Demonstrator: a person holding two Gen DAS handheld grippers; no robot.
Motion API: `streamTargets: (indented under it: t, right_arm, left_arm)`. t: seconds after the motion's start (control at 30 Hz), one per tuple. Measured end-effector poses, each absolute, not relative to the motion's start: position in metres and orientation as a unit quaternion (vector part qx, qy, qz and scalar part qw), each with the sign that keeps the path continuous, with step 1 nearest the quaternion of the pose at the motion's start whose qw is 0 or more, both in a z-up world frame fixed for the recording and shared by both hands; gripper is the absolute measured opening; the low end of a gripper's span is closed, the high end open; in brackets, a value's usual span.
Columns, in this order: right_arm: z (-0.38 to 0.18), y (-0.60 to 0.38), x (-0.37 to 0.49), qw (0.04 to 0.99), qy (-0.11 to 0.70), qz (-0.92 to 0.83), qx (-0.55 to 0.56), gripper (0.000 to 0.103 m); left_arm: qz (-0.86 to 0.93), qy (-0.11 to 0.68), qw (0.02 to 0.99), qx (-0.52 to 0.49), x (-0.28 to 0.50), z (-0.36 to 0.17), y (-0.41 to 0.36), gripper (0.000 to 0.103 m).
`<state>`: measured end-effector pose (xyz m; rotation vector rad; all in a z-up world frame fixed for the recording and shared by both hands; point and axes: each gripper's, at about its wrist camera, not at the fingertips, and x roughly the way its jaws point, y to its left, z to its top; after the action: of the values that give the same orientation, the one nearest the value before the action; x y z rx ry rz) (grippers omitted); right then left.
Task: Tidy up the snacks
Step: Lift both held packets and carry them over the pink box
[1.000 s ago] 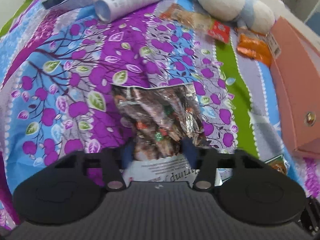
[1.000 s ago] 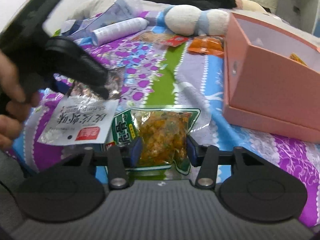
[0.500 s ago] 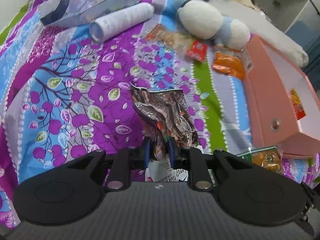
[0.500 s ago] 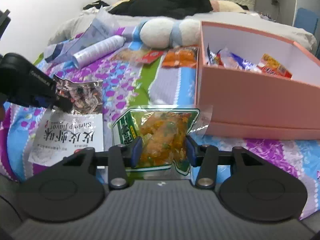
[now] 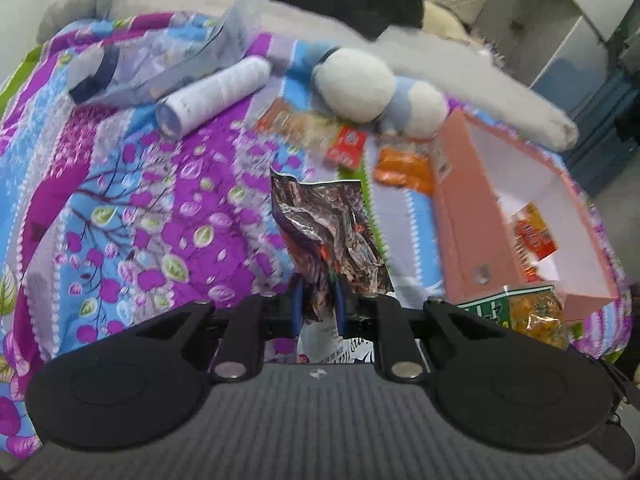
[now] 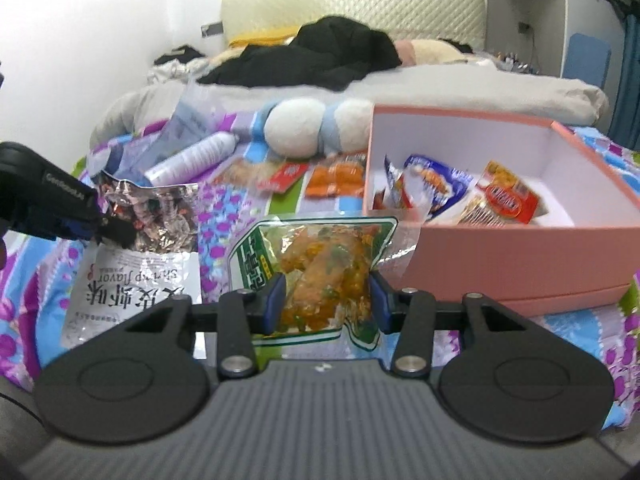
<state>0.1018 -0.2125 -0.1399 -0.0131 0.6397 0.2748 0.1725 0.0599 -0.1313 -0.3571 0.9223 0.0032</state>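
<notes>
Left tongs (image 5: 318,300): the jaws have just been closing and now pinch the shrimp-flavour snack bag (image 5: 332,236) at its crumpled foil part, the bag gathered into a narrow fold between the blue pads. One second ago the jaws stood wide with the bag lying flat on the bedspread (image 5: 120,208); it now hangs clear of the cloth, its white printed end below the pads.

Right tongs (image 6: 327,298): closed on the green-edged pouch of orange snack (image 6: 320,272), pads against both its sides, as in the earlier frames. The pouch has been raised off the bed and sits higher against the scene than before.

The pink box (image 6: 520,256) stands just right of the right tongs, and far more of its white interior shows than a second ago. Several packets (image 6: 440,188) lie inside.

Beyond both tongs, on the bedspread: a white cylindrical bottle (image 5: 216,96), a white-and-blue plush toy (image 5: 372,88), a red-labelled packet (image 5: 346,146) and an orange packet (image 5: 404,166), these two near the box's far corner.

Surface: a bed under a purple, blue and green floral spread. A grey pillow or duvet (image 6: 460,92), dark clothing (image 6: 320,56) and a quilted cream headboard (image 6: 352,8) lie at the far end, against a white wall.
</notes>
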Motion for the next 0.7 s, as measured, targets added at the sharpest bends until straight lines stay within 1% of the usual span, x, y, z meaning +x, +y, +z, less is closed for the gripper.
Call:
streamTargets:
  t: [0.4, 0.7]
  right_arm:
    - [-0.093, -0.237, 0.099, 0.961, 0.255, 0.108, 0.0, 0.047]
    - [-0.07, -0.263, 0.115, 0.974, 0.217, 0.067, -0.001, 0.047]
  left_arm:
    - [-0.053, 0.397, 0.903, -0.153, 0.179, -0.075, 0.033, 0.019]
    - [-0.096, 0.371, 0.91, -0.158, 0.217, -0.051, 0.006, 0.019]
